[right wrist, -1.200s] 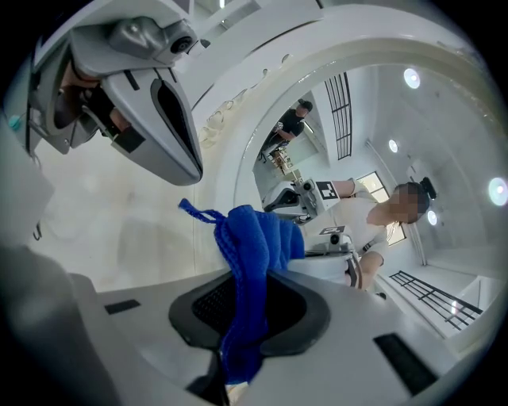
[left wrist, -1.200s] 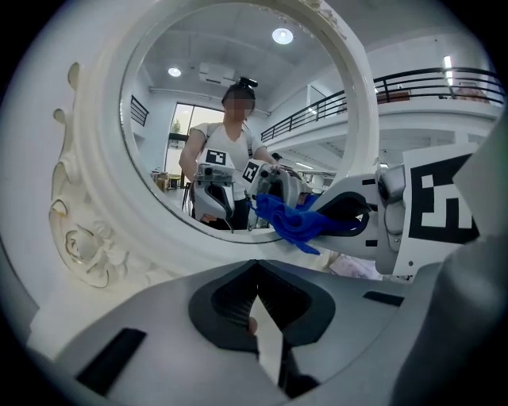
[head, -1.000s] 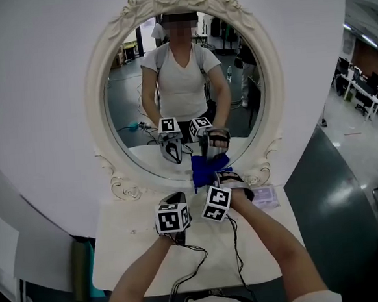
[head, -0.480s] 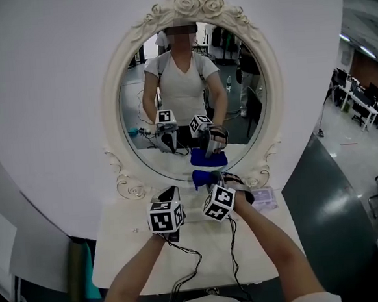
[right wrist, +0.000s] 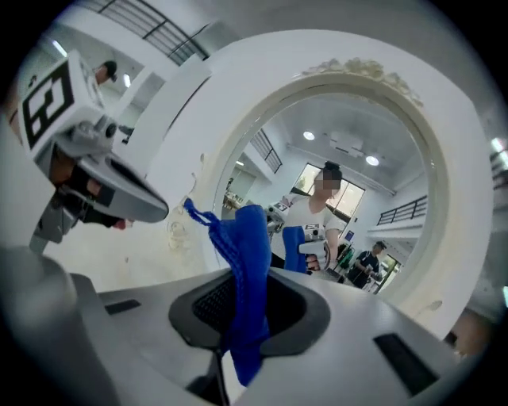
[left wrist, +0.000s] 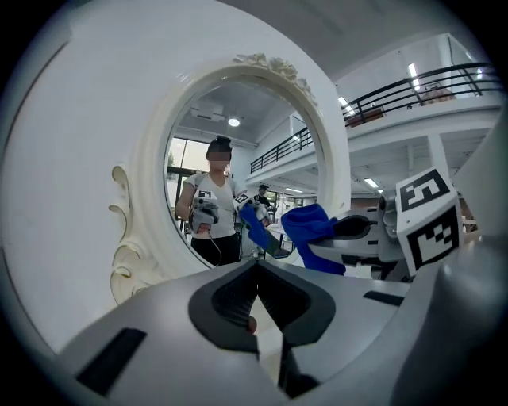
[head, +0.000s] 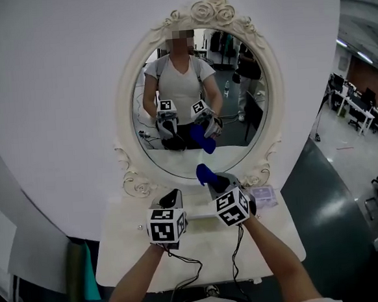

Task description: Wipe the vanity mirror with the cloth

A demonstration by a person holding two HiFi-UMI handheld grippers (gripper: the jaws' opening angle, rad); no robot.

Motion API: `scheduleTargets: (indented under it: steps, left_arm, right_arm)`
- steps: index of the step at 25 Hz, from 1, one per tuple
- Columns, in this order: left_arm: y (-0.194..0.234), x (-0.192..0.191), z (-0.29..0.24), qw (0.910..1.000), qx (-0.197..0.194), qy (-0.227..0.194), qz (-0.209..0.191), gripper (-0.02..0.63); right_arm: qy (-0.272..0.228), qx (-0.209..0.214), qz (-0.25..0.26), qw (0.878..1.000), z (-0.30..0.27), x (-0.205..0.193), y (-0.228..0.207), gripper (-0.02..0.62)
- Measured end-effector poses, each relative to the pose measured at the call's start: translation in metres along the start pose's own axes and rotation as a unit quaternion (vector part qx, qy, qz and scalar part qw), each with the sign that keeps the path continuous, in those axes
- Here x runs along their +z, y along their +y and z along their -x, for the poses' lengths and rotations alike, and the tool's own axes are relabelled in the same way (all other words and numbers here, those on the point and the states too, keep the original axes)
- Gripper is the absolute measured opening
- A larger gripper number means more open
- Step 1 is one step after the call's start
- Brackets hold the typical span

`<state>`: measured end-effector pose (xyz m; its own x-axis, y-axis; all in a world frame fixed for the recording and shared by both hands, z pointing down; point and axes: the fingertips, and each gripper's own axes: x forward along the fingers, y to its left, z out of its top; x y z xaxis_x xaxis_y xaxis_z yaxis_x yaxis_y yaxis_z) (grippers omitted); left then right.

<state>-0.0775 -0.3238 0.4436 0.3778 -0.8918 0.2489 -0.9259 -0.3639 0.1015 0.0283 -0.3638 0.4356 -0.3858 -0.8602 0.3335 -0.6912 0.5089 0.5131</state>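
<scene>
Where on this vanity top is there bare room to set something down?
Bare: left of the tabletop, from the mirror frame to the front edge. Crowded: centre, under the left tool and right tool, and beside the packet.

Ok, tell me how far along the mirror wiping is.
Done: the cloth is picked up and clamped in the right hand-held gripper. In hand: it is held up in front of the lower rim of the mirror; whether they touch can't be told. The left hand-held gripper is shut and empty. Left: the wiping itself; no wiped patch can be made out.
</scene>
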Motion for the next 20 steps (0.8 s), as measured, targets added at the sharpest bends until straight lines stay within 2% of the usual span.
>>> scheduleTargets:
  steps: [4, 7, 9, 12, 15, 20]
  left_arm:
    - [0.0, -0.006, 0.028, 0.9996, 0.002, -0.024, 0.017, 0.009]
    - [-0.001, -0.015, 0.056, 0.9981, 0.001, -0.05, 0.037, 0.009]
    - [-0.009, -0.021, 0.075, 0.997, -0.01, -0.068, 0.035, 0.009]
    - [-0.027, -0.038, 0.095, 0.9973, -0.03, -0.065, 0.011, 0.009]
    - [-0.039, -0.065, 0.097, 0.9985, -0.027, -0.045, -0.015, 0.009]
    - [-0.053, -0.082, 0.09, 0.9986, -0.019, -0.047, -0.018, 0.009]
  right_arm:
    - [-0.049, -0.005, -0.108, 0.993, 0.042, 0.004, 0.003, 0.074]
    - [-0.072, -0.015, -0.171, 0.983, 0.069, -0.01, 0.009, 0.074]
    - [-0.083, -0.026, -0.207, 0.975, 0.086, -0.025, 0.013, 0.074]
    - [-0.083, -0.052, -0.249, 0.964, 0.105, -0.051, 0.018, 0.074]
    - [-0.07, -0.073, -0.281, 0.954, 0.114, -0.077, 0.025, 0.074]
    - [-0.081, -0.092, -0.318, 0.94, 0.129, -0.095, 0.025, 0.074]
